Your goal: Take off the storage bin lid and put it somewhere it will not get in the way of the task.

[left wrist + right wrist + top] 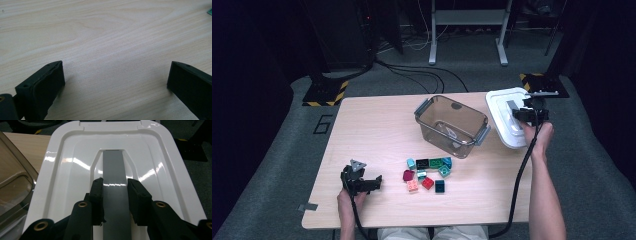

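- Your left gripper (373, 183) sits low over the table (377, 125) near its near-left corner; in the left gripper view its jaws stand wide apart over bare wood, holding nothing.
- Just right of it, toward the middle of the near edge, lies a loose cluster of toy bricks (428, 172): teal, black, green, red, maroon and pink pieces, touching or just beside one another. Nothing stands between your left gripper and them.
- Past the bricks, at mid-table, the clear storage bin (452, 126) stands upright, open-topped, with grey latches at its ends.
- At the far-right corner, the white lid (507, 122) overhangs the table's right edge, tilted, just beside the bin.
- Your right gripper (115, 185) is clamped on the lid's grey handle strip (113, 167), one jaw on each side.
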Tool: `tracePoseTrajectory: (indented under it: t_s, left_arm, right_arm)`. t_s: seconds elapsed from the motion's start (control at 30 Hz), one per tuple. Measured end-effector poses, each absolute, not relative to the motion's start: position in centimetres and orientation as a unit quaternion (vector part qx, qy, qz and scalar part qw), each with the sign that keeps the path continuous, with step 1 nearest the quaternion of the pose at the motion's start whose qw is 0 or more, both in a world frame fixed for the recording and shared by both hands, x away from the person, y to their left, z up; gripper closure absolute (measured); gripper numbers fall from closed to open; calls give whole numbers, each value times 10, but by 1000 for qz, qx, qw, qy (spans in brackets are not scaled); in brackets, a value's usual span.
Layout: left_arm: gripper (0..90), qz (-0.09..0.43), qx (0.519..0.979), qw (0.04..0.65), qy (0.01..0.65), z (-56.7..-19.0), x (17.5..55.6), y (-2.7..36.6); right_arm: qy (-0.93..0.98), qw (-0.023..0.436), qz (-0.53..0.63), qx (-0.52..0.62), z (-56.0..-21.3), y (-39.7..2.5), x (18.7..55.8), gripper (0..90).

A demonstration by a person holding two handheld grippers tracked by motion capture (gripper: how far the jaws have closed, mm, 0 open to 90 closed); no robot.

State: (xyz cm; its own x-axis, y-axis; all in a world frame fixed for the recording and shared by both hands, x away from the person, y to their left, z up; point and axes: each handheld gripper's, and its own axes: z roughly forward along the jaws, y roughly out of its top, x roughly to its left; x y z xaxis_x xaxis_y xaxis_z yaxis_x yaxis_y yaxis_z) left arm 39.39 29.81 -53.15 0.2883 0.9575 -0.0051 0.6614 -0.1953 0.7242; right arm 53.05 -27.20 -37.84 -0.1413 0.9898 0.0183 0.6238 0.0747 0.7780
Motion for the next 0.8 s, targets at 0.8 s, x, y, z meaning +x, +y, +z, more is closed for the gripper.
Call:
tracePoseTrajectory:
  t_s: [0.8]
  left_arm:
    - [10, 233, 737, 317, 549, -531, 394, 298]
  right_arm:
    - [674, 252, 314, 620, -428, -272, 539, 668]
